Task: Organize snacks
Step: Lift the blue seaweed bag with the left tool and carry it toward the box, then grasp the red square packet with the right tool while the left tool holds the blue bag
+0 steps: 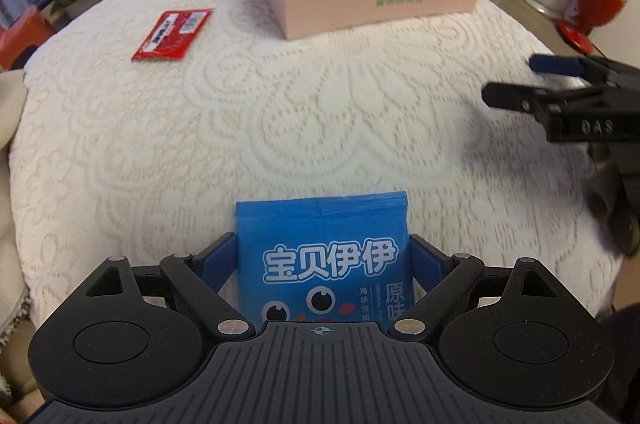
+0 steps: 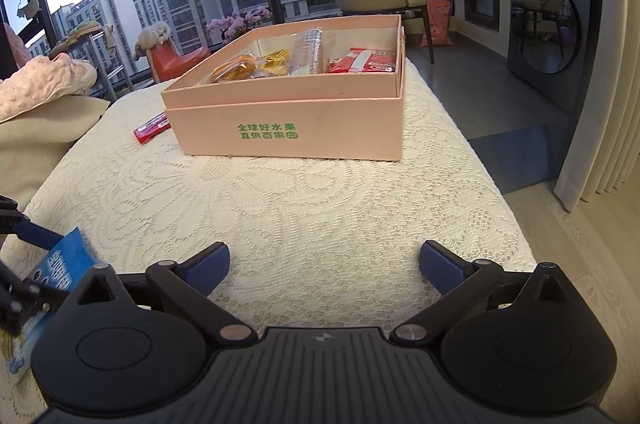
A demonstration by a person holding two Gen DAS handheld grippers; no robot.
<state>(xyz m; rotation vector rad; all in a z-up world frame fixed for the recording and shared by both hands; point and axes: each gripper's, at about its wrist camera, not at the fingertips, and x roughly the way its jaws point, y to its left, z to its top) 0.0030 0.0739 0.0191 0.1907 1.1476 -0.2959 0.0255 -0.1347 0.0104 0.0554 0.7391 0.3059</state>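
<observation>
Blue packet (image 1: 322, 260) clamped in left hand-held gripper (image 1: 323, 256) | right hand-held gripper (image 2: 324, 264) spread, empty | box print legible right-wrist only

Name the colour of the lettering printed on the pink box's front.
Green lettering on the pink box, clearest in the right wrist view.

Both grippers are of one build, matt black plastic. Seen from its own camera, the left gripper (image 1: 322, 256) has a ribbed dark grey deck nearest the lens, marked at its front edge with a small white crosshair. Either side of that mark sit two rounded black housings, each with a raised disc on top and a triangular cut-out. Black link arms run forward from silver round-headed pins to fingers faced with blue pads (image 1: 218, 260). The right gripper (image 2: 324, 264) matches it; from the side its black body bears raised letters "DAS".
</observation>
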